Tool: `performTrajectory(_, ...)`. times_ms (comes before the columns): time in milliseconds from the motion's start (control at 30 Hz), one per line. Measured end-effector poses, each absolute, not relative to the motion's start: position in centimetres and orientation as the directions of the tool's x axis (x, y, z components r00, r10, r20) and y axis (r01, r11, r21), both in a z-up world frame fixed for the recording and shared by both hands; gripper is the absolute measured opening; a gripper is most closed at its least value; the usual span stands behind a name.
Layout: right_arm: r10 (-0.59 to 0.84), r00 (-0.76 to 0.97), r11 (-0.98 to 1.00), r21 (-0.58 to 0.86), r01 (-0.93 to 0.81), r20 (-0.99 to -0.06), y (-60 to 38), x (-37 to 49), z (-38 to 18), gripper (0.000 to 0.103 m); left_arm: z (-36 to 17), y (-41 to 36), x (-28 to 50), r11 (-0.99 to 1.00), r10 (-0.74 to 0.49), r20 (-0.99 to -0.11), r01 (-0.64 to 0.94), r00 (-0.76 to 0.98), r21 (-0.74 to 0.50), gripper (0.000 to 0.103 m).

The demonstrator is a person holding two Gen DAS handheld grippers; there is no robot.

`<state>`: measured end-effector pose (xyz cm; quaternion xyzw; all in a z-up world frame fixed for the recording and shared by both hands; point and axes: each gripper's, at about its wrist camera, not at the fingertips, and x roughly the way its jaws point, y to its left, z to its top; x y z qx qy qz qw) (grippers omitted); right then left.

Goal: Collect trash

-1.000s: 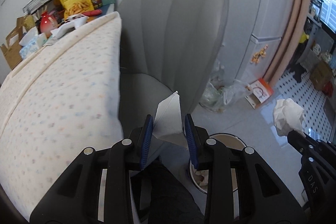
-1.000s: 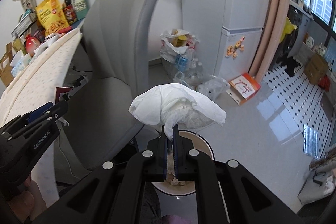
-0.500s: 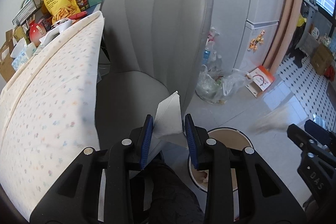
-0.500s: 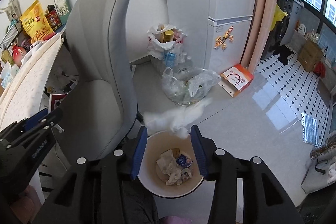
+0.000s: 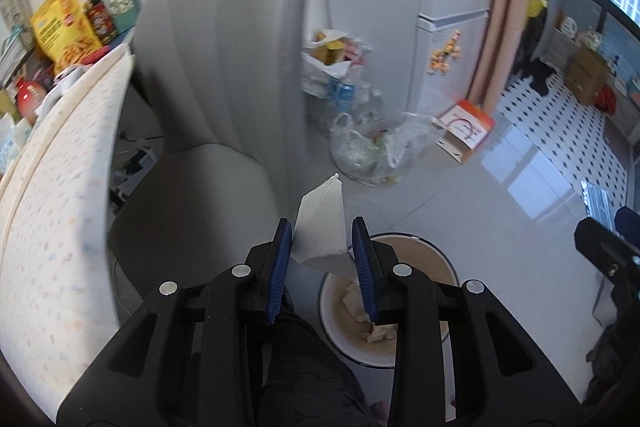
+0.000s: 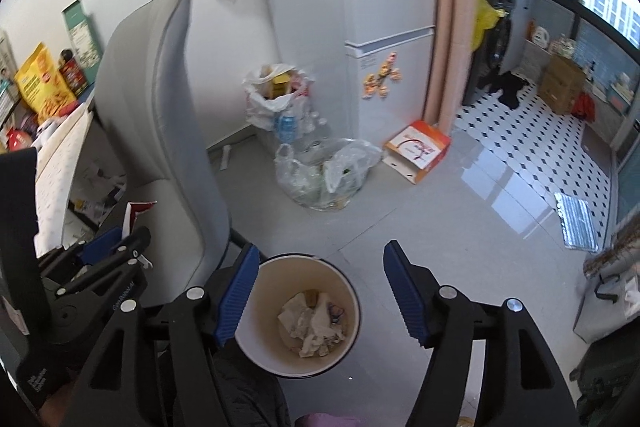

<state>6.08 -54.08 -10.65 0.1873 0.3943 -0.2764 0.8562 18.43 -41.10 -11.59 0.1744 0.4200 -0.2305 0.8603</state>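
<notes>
Right wrist: right gripper (image 6: 320,287) tilted down over bin (image 6: 256,341), jaws just opened.

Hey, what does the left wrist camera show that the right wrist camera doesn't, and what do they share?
Only the left wrist view shows the white tissue gripped between the left gripper pads, held near the bin's edge. Only the right wrist view shows the right gripper open and empty above the bin, its jaws having just been opening, and the crumpled trash lying inside. Both share the round waste bin, the grey chair and the clear plastic bag on the floor.
</notes>
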Motion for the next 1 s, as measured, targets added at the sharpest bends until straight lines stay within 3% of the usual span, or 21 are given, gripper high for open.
performTrajectory(200, -0.360, 0.511, 0.732, 0.102, 0.673, -0.781, -56.0, 4.0, -10.8, 0.065, -12.2, -43.6, 17.5, 0.785, -0.317, -0.828, 0.618, 0.463, 0.045, 0.037)
performTrajectory(267, -0.363, 0.508, 0.722, 0.108, 0.683, -0.781, -56.4, 3.4, -10.9, 0.065, -12.1, -43.7, 17.5, 0.776, -0.341, -0.829, 0.630, 0.443, 0.018, 0.063)
performTrajectory(533, -0.371, 0.528, 0.723, 0.119, 0.680, -0.764, -56.3, 3.1, -10.0, 0.065, -10.3, -42.2, 17.5, 0.800, -0.350, -0.801, 0.600, 0.486, 0.015, 0.086)
performTrajectory(667, -0.374, 0.541, 0.729, 0.121, 0.673, -0.753, -55.5, 2.7, -9.1, 0.067, -9.1, -40.9, 17.4, 0.819, -0.341, -0.783, 0.573, 0.520, 0.023, 0.089)
performTrajectory(833, -0.388, 0.566, 0.744, 0.115, 0.658, -0.728, -53.8, 2.6, -7.3, 0.080, -6.6, -38.2, 17.0, 0.848, -0.328, -0.742, 0.528, 0.584, 0.040, 0.097)
performTrajectory(1000, -0.396, 0.601, 0.767, 0.109, 0.632, -0.694, -51.2, 2.7, -4.9, 0.089, -4.2, -34.7, 16.7, 0.876, -0.321, -0.705, 0.481, 0.632, 0.032, 0.097)
